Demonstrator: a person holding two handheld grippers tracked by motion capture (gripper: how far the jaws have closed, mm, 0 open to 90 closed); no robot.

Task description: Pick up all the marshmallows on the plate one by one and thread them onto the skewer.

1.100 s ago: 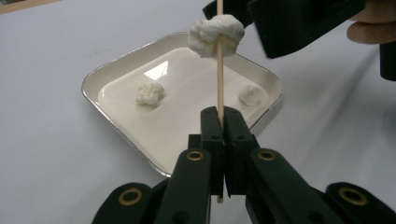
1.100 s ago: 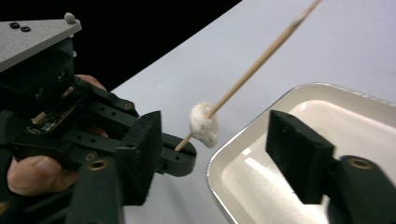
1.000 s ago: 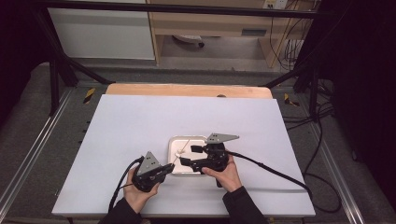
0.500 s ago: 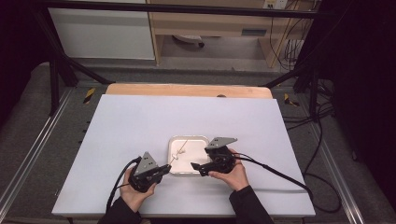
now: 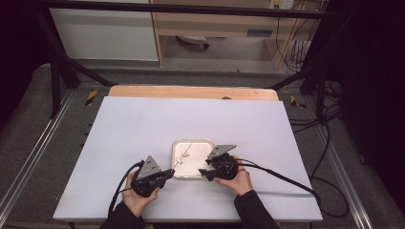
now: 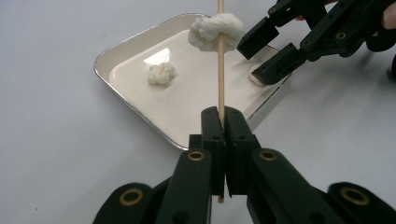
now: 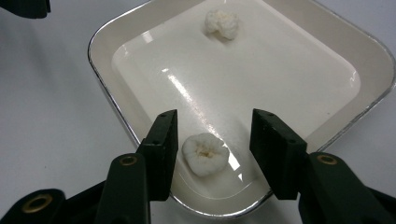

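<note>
So everything here sits around the little white tray (image 5: pixel 192 142) on the white worktop (image 5: pixel 143 124), near the person's edge. The left gripper (image 6: pixel 223 122) has its fingers clamped tight on the lower end of a thin wooden skewer (image 6: pixel 220 65), just off the tray's near left corner, and the stick leans up and in over the tray. One white doughy lump (image 6: pixel 215 29) is already speared on the skewer, hanging above the tray floor.

Two more pieces lie loose inside the tray: a crumbly white ball (image 7: pixel 221 23) toward the far side as the right gripper view has it, and a smooth white piece (image 7: pixel 204 153) right by the near rim.

The right gripper (image 7: pixel 213 137) comes in over the tray's right edge and its fingers have just been closing. That smooth piece sits between them, but there's a visible gap on both sides, so the fingers are apart and not pressing on it. In the left gripper view, the right gripper's tips hover just beside the speared lump.
</note>
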